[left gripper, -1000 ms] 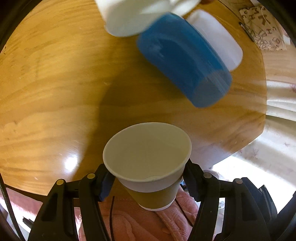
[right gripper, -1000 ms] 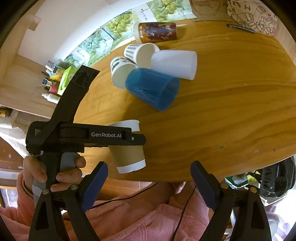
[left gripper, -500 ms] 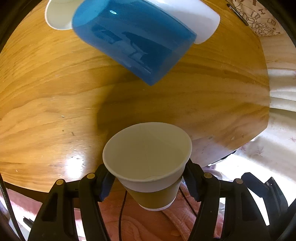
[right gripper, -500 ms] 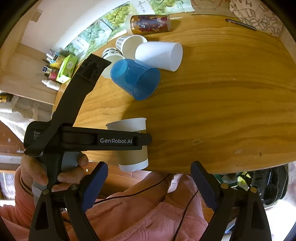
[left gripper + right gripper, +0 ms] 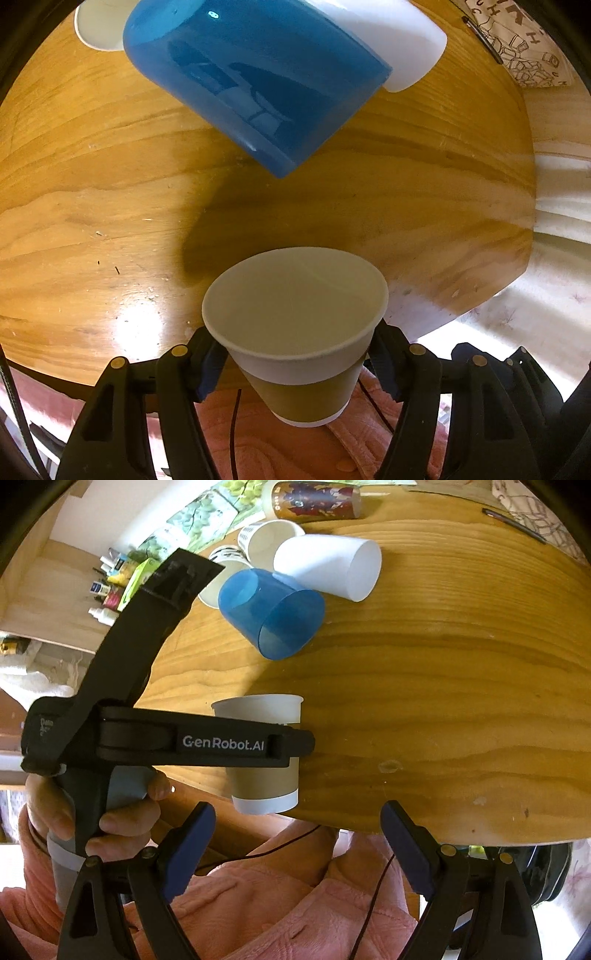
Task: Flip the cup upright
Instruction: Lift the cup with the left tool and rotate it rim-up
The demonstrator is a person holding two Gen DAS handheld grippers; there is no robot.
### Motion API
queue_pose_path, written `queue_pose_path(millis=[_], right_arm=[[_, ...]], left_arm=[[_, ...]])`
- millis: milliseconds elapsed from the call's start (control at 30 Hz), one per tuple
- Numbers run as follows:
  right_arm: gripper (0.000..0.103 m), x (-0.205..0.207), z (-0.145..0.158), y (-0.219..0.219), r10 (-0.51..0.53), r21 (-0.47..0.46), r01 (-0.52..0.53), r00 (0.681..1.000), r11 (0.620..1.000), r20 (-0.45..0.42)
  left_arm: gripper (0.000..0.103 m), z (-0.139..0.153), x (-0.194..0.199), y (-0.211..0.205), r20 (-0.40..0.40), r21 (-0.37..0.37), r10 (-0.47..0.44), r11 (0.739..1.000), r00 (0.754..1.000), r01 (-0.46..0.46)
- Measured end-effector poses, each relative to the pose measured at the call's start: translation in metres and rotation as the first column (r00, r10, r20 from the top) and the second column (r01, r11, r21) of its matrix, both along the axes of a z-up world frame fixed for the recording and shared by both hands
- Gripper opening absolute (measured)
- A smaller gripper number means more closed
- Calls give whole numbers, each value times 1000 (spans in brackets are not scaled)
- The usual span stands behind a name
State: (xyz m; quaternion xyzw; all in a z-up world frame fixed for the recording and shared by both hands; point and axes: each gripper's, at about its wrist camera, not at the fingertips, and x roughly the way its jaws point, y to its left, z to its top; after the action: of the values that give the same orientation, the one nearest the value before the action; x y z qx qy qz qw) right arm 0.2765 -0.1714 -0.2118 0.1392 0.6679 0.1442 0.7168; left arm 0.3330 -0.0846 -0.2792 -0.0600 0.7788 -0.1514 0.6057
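Note:
A white paper cup with a brown sleeve [image 5: 295,332] is held upright, mouth up, with my left gripper [image 5: 297,354] shut on its sides. In the right wrist view the same cup [image 5: 264,775] hangs at the near edge of the round wooden table [image 5: 443,701], and the black left gripper [image 5: 291,744] crosses in front of it. My right gripper [image 5: 297,843] is open and empty, low in front of the table edge. Several other cups lie on their sides further back: a blue plastic one [image 5: 271,618] and a white one [image 5: 328,566].
Behind the blue cup lie two patterned paper cups [image 5: 269,537] and a dark printed cup [image 5: 316,498]. A pen [image 5: 513,518] and printed paper [image 5: 524,48] sit at the far right. A person's hand [image 5: 92,812] and pink sleeve are at the lower left.
The left gripper has carried the paper cup forward over the table edge, so the blue cup looms larger and nearer. The right gripper stays open.

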Motion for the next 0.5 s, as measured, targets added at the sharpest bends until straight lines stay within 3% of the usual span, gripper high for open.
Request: queue_pose_path(millis=[233, 300, 500], right_arm=[[91, 4, -6, 2, 30, -1, -30, 1000, 1000, -5], [91, 6, -9, 3, 36, -1, -36, 999, 999, -7], [91, 8, -12, 5, 54, -15, -54, 999, 998, 6]], left_arm=[[78, 4, -1, -1, 14, -8, 13, 1000, 1000, -13], [84, 6, -3, 0, 25, -20, 22, 1000, 999, -22], [85, 15, -3, 11, 54, -45, 58, 997, 997, -56]])
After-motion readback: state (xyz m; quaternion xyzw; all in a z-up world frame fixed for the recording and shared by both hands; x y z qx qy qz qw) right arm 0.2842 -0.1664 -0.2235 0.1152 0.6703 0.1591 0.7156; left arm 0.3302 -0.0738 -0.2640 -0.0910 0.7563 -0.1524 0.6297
